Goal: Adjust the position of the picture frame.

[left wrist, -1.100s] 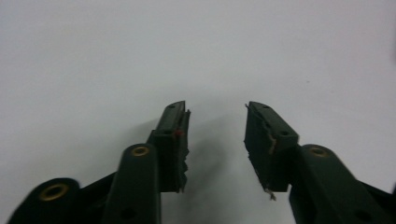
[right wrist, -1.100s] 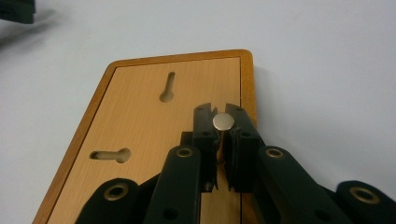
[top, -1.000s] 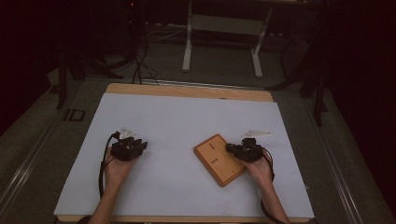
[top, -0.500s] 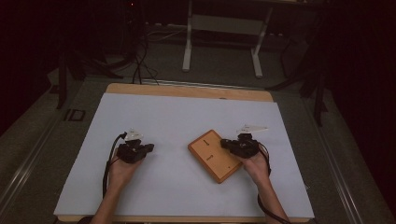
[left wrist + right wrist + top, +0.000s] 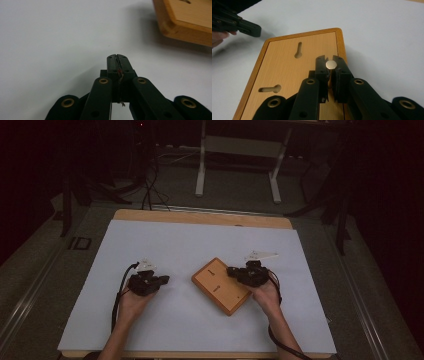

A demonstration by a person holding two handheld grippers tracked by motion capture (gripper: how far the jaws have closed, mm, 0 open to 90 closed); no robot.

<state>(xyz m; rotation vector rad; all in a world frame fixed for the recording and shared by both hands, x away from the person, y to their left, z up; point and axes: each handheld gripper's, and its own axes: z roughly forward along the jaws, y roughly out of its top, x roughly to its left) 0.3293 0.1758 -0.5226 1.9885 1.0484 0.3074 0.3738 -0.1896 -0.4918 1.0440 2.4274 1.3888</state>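
While my right gripper (image 5: 330, 65) is clamping a small round brass-coloured peg (image 5: 331, 64) over the flat rectangular wooden board (image 5: 220, 285), my left gripper (image 5: 117, 58) is waiting at nine o'clock, jaws together and empty; seating the peg looks still undone.

Bare white table cover (image 5: 165, 247) all round; only the wooden board (image 5: 220, 286) mid-table between the hands.

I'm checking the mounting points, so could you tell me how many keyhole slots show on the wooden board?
2 on the wooden board: an upright slot near its far edge, and a sideways slot nearer the camera. The right gripper may hide others.
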